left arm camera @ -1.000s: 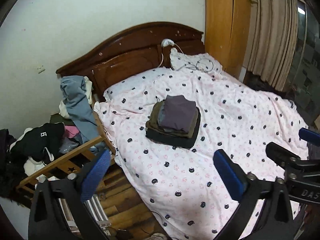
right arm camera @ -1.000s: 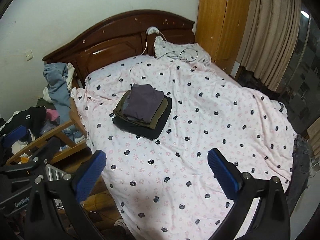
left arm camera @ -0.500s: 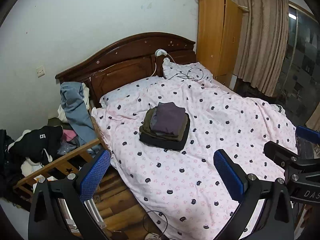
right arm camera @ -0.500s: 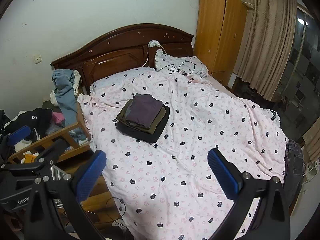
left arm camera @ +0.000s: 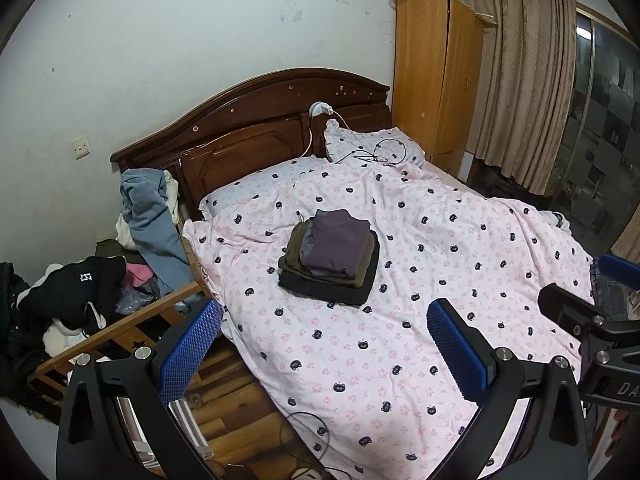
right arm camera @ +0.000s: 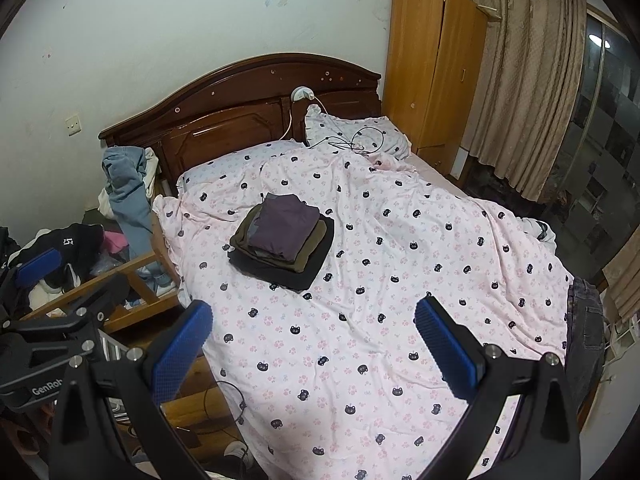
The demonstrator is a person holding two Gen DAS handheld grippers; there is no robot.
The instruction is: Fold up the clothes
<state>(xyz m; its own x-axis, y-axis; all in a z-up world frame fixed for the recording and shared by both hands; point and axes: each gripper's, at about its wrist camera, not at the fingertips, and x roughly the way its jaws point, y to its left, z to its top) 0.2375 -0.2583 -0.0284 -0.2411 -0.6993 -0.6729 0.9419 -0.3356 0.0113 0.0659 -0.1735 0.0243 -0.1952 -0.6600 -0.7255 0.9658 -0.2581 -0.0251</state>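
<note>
Clothes are out of both grippers' reach: the left gripper (left arm camera: 324, 344) and the right gripper (right arm camera: 314, 340) each hang above the near end of the bed with blue pads spread wide and nothing between them. Beyond them, on the pink cat-print duvet (left arm camera: 460, 280), sits a neat folded stack (left arm camera: 332, 256): a purple garment on top, grey and olive layers under it, a wider black piece at the bottom, edges roughly squared. Off the bed's left side, unfolded clothing (left arm camera: 80, 288) lies heaped on a wooden rail, and a blue garment (left arm camera: 148, 216) hangs by the headboard (left arm camera: 248, 120).
</note>
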